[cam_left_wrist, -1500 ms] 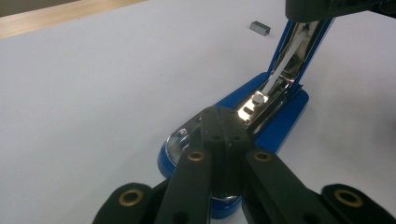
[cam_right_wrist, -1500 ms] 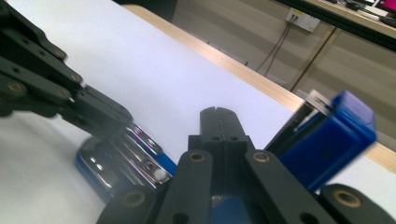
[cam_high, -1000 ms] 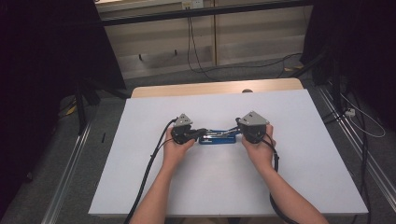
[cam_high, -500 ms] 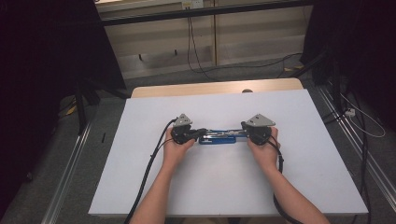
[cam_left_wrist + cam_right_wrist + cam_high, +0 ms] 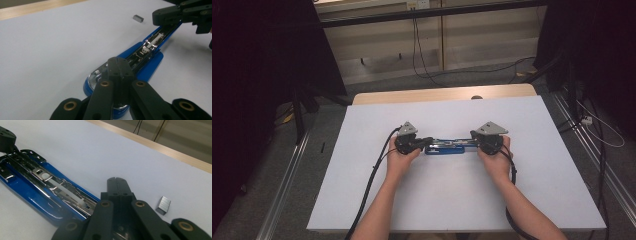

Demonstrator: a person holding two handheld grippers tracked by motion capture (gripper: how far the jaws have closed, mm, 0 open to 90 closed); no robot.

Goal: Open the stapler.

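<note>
The right claw [image 5: 476, 138] has slid rightward; both claws, left [image 5: 428, 141], pressed together over the opened blue stapler [image 5: 447, 146].

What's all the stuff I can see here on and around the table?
stapler: one, blue with a shiny metal inside, opened out flat at mid-table between the two grippers
block of staples: one, small, silver-grey, loose on the sheet just beyond the stapler
table: one, covered by a white sheet, a strip of pale wood showing along its far edge
cables: several, black, hanging and trailing on the grey floor beyond the table
left gripper: one, black with a grey plate on top, jaws shut, tip at the stapler's left end
right gripper: one, black with a grey plate, jaws shut, at the stapler's right end
hands: two, bare forearms coming in from the near edge
</note>
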